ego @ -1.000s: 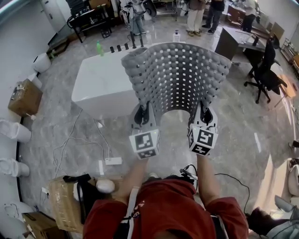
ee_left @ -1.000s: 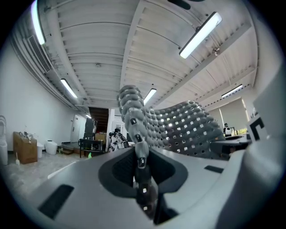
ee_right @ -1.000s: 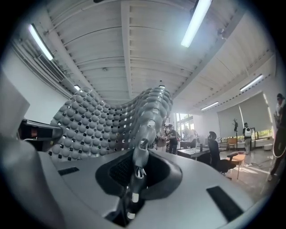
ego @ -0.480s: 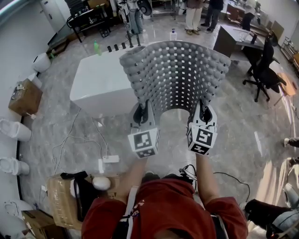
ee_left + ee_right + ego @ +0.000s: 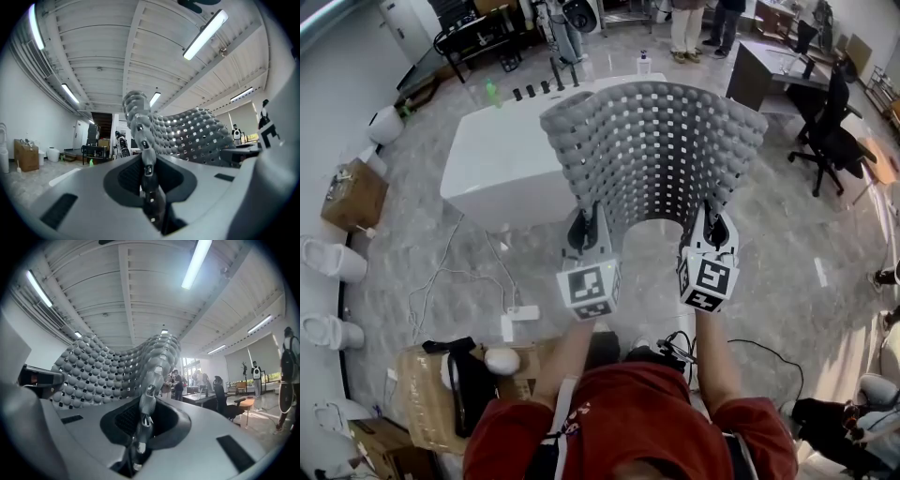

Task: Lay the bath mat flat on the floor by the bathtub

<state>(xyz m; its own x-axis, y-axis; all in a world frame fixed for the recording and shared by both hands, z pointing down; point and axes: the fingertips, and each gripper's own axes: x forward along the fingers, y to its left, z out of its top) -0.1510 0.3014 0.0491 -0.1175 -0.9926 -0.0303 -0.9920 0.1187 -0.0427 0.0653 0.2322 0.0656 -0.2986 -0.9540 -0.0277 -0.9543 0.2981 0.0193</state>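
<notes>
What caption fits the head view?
Left gripper and right gripper hold a grey bath mat aloft near the white bathtub.

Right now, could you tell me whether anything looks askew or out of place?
The bath mat, pinched at its near edge by the left gripper and right gripper, stands bowed in the air, its top left corner curled over.
</notes>
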